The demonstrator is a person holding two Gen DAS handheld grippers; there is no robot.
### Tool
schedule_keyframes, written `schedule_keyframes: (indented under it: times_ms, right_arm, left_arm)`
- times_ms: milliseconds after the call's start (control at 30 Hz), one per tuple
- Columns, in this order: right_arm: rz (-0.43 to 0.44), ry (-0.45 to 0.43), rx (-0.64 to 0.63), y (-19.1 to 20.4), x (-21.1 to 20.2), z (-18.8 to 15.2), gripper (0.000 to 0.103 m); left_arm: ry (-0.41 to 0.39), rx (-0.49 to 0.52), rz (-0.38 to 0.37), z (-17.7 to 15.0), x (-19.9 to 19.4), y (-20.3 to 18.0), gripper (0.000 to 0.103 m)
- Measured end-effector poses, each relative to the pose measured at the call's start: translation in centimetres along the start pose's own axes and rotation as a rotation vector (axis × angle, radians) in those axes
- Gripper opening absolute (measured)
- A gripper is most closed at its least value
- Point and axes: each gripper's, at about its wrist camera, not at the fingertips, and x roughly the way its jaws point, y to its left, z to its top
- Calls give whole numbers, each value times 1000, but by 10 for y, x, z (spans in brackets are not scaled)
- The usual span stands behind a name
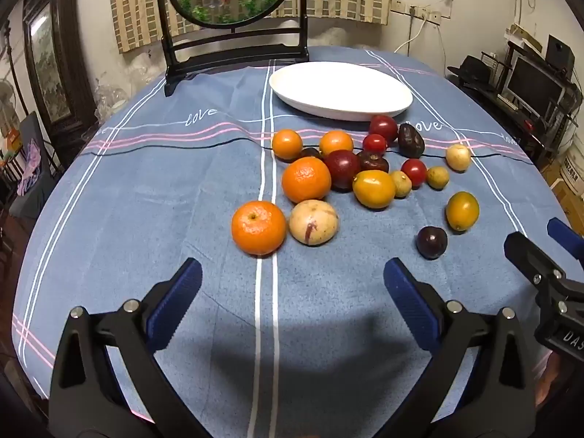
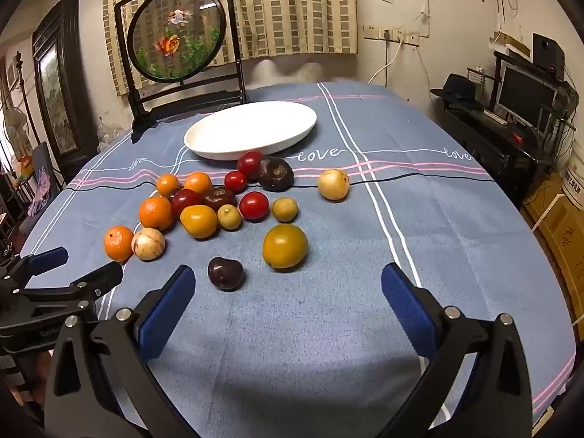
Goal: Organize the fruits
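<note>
A table (image 2: 456,255) is wearing a blue cloth (image 1: 146,219) with white and pink stripes. A white oval plate (image 2: 252,129) is sitting toward the far side, and a dark framed round screen (image 2: 179,36) is standing behind it. Loose fruit is lying on the cloth in front of the plate: oranges (image 1: 258,227), red tomatoes (image 2: 253,205), yellow fruits (image 2: 284,245), dark plums (image 2: 225,273) and pale speckled ones (image 1: 313,222), mostly bunching together, a few lying apart.

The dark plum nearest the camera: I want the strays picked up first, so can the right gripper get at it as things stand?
Probably yes. The dark plum lies alone on the tablecloth, just ahead of the right gripper, whose fingers stand open and empty. Nothing lies between; the yellow fruit sits clear beside it.
</note>
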Motion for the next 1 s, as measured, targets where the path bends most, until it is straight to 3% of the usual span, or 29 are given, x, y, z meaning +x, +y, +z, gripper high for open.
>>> schedule_keyframes:
  times_ms: [167, 400, 1000]
  right_arm:
    - [-5, 12, -3, 0, 5, -4, 102]
    - [-16, 5, -8, 2, 4, -1, 102]
    - [-10, -7, -21, 2, 3, 0, 102]
  left_arm:
    - [28, 22, 0, 9, 3, -8, 101]
    - [-21, 10, -22, 2, -3, -7, 101]
    - [-31, 3, -30, 4, -4, -6, 101]
